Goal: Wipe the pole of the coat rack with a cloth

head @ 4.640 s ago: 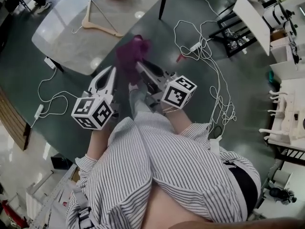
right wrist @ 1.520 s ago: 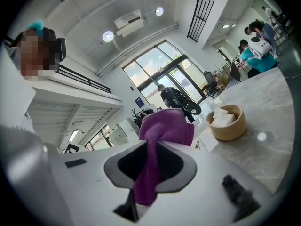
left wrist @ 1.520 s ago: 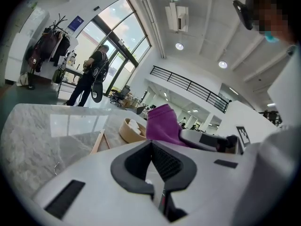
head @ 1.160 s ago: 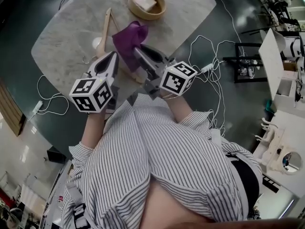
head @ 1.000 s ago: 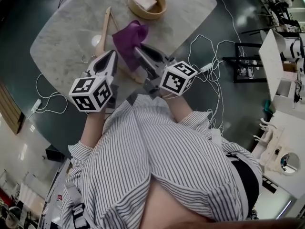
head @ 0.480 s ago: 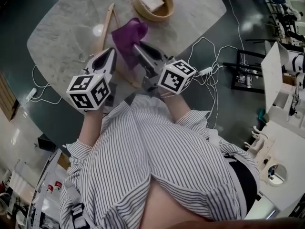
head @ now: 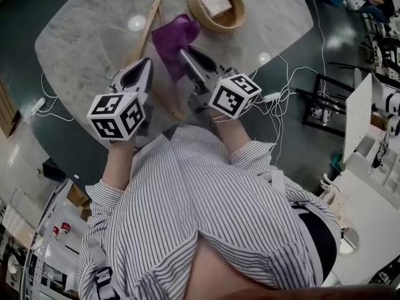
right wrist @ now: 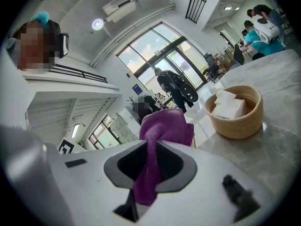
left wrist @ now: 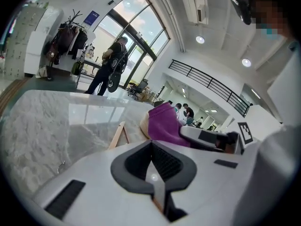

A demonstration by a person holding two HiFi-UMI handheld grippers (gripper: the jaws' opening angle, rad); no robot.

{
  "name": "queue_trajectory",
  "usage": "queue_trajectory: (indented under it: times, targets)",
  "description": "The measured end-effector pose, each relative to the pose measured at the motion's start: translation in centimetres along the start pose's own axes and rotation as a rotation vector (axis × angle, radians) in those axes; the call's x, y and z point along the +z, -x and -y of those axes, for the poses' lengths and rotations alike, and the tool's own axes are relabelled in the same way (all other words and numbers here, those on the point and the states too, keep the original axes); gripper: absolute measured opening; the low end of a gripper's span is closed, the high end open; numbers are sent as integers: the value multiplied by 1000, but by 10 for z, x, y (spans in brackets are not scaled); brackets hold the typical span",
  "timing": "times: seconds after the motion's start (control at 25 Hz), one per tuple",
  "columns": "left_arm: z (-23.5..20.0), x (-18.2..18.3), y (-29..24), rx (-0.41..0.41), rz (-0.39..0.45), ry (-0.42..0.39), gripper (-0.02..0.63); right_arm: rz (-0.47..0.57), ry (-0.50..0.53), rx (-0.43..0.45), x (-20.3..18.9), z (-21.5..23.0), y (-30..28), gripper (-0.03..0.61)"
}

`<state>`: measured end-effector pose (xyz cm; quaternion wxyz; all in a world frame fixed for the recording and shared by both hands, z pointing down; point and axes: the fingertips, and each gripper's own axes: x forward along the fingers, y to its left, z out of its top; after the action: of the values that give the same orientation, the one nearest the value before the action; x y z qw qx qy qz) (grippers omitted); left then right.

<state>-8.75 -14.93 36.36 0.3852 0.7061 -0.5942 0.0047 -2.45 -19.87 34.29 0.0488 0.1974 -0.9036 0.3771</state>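
Head view: purple cloth stays pinched in the right tongs, now carried over the marble table, where seconds ago floor lay below. Left tongs pressed together, empty. No coat-rack pole in this view, so wiping likely not begun. Wooden hanger and bowl close ahead; cables on the floor to the right.
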Motion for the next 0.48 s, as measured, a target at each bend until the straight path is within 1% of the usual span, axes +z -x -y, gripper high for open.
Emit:
queue_trajectory:
  times: [0.24, 0.48]
  targets:
    - [-15, 10, -11, 12, 44, 86, 9, -48, -2, 10, -2, 11, -20, 61]
    - [-41, 2, -34, 49, 8, 148, 9, -129, 3, 10, -10, 35, -48, 61]
